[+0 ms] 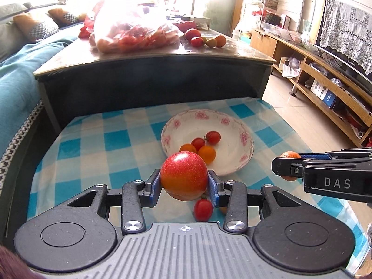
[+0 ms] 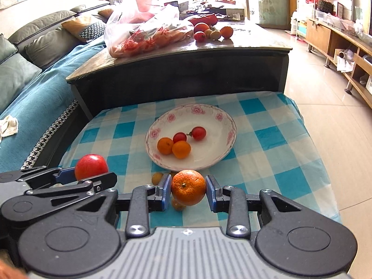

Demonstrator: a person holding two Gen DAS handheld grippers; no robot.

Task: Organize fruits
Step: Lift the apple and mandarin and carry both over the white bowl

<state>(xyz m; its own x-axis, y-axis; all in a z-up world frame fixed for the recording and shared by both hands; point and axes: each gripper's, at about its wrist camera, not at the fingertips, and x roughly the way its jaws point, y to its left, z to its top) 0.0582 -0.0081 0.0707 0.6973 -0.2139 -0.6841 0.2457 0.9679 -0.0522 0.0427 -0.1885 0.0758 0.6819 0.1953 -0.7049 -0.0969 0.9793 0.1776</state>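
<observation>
Gripping a red apple (image 1: 183, 176) between its pads, the left gripper (image 1: 184, 182) hangs above the checked cloth (image 1: 97, 144); the right gripper (image 2: 188, 188) is closed on an orange (image 2: 188, 187), just before the plate (image 2: 209, 160); the plate holds two small oranges (image 2: 173, 147) and two cherry tomatoes (image 2: 189, 134); one more tomato (image 1: 203, 209) lies on the cloth under the apple.
</observation>
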